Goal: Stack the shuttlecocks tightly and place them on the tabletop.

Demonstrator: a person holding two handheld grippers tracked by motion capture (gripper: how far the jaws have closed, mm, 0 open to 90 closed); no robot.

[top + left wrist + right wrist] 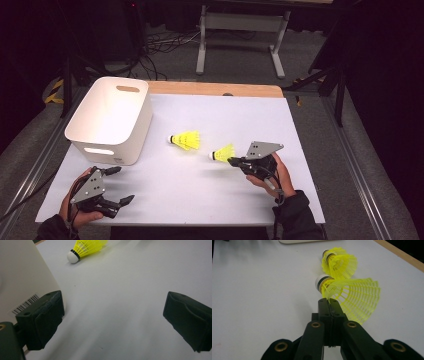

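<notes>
Yellow plastic-skirted shuttlecock [223, 152] pinched at skirt edge by right tool [234, 161], raised just above white tabletop [200, 190]. Second yellow shuttlecock [185, 140] lying nearby. Left tool [120, 186] spread, beside white plastic bin [107, 120].

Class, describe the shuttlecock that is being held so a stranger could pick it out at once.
Start at the white bin on the table's left. Two yellow shuttlecocks lie to its right. Yours is the farther shuttlecock, the one whose skirt edge is pinched in the right tool; the other shuttlecock lies free.

far shuttlecock [86, 248] skirt cut off by top edge, bin [22, 277] mostly cropped
</notes>
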